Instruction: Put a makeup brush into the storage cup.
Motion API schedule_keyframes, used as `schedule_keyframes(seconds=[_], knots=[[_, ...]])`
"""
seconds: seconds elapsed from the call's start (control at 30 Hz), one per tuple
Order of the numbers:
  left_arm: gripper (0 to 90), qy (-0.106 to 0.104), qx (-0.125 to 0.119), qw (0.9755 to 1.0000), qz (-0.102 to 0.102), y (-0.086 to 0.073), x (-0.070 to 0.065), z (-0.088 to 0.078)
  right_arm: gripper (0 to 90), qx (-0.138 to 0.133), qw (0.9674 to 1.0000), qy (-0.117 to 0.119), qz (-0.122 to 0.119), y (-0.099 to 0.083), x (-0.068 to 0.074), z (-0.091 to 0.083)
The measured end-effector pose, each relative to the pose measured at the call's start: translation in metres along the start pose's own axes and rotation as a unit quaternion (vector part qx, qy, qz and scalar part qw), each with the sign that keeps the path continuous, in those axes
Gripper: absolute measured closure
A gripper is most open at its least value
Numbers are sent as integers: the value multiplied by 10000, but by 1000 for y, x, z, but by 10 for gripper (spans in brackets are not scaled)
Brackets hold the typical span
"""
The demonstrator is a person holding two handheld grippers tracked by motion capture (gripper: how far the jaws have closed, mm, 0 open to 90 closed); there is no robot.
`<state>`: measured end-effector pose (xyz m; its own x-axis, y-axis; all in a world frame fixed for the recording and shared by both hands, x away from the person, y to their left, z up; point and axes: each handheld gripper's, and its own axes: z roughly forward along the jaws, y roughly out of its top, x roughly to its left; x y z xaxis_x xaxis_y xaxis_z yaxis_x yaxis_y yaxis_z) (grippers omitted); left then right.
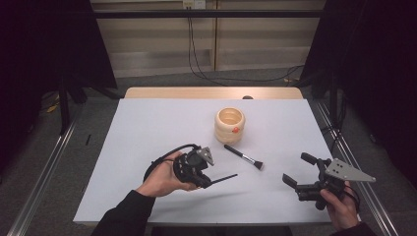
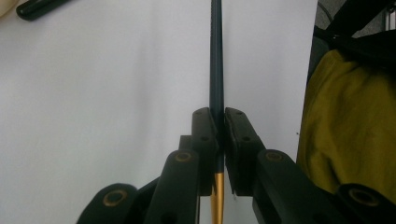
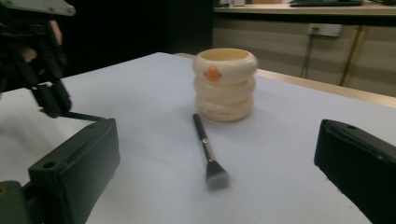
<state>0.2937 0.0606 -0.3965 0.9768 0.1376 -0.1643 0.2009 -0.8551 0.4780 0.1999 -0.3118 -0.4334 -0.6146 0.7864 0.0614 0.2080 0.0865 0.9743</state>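
Now the left gripper (image 1: 209, 181) squeezes a thin brush (image 1: 223, 177); carry it slowly over the cup (image 1: 229, 124). Right gripper (image 1: 299, 171) waits wide apart.

Left gripper (image 1: 209, 181): black body, black looped cable, grey three-cornered top plate with small holes. Its black jaws carry rectangular pads and brass-coloured pivot bushings. Right gripper (image 1: 296, 173): black, with a larger grey perforated plate and blocky matte jaws. The person wears dark long sleeves (image 1: 123, 214).
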Motion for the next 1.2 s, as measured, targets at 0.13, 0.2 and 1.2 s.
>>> schedule_keyframes(seconds=[0.13, 0.2, 1.2], knots=[[835, 2, -10, 10000, 8, 0, 0, -1, 0, -182, 9996, 135, -149, 9, 3, 3], [835, 15, -5, 10000, -46, -1, 0, 0, 0, -215, 9994, 161, -205, 13, 4, 4], [835, -28, -69, 10000, -18, 1, -2, 1, 52, -11, 9921, 1086, -621, 75, 26, 79]])
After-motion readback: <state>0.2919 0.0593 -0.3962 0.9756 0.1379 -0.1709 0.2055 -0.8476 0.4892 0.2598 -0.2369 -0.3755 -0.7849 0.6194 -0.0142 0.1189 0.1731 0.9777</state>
